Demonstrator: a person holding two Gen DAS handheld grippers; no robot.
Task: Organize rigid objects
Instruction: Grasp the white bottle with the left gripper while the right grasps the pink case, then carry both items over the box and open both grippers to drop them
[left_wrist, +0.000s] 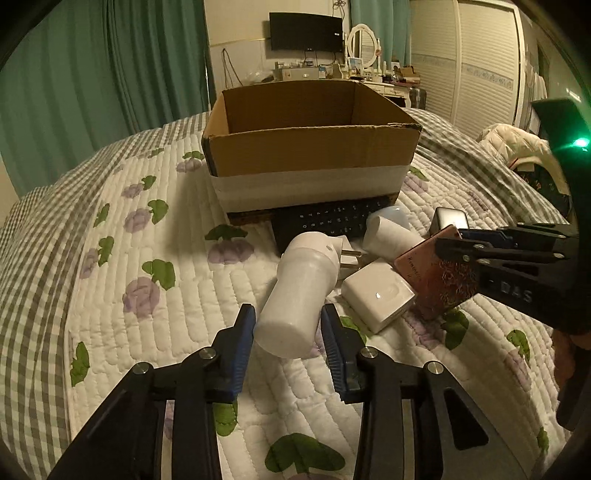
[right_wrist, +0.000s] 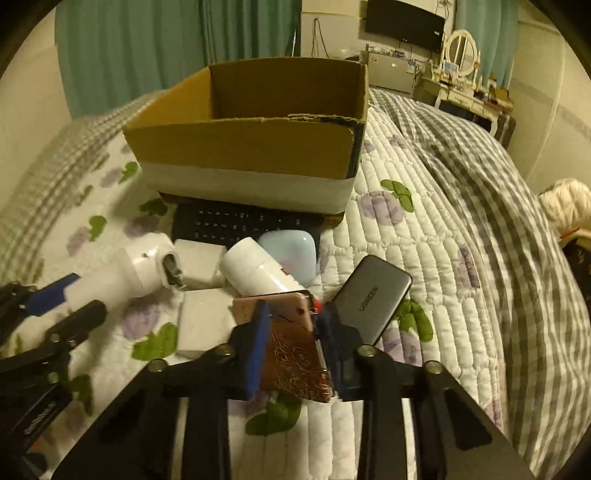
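Note:
My left gripper (left_wrist: 288, 325) has its blue pads on both sides of a white cylindrical plug-in device (left_wrist: 295, 291) lying on the quilt; it also shows in the right wrist view (right_wrist: 122, 273). My right gripper (right_wrist: 293, 332) is shut on a pink-and-copper phone (right_wrist: 291, 339), also seen in the left wrist view (left_wrist: 432, 277). An open cardboard box (left_wrist: 310, 147) (right_wrist: 251, 147) stands behind the pile. A black remote (left_wrist: 332, 218) (right_wrist: 236, 221), a white charger block (left_wrist: 376, 295) (right_wrist: 203, 321), a white tube (right_wrist: 255, 269) and a grey power bank (right_wrist: 373, 299) lie nearby.
The objects lie on a quilted floral bedspread (left_wrist: 147, 258). A pale blue case (right_wrist: 291, 247) rests by the remote. A grey checked blanket (right_wrist: 498, 221) covers the right side of the bed. A dresser (left_wrist: 369, 81) stands at the far wall.

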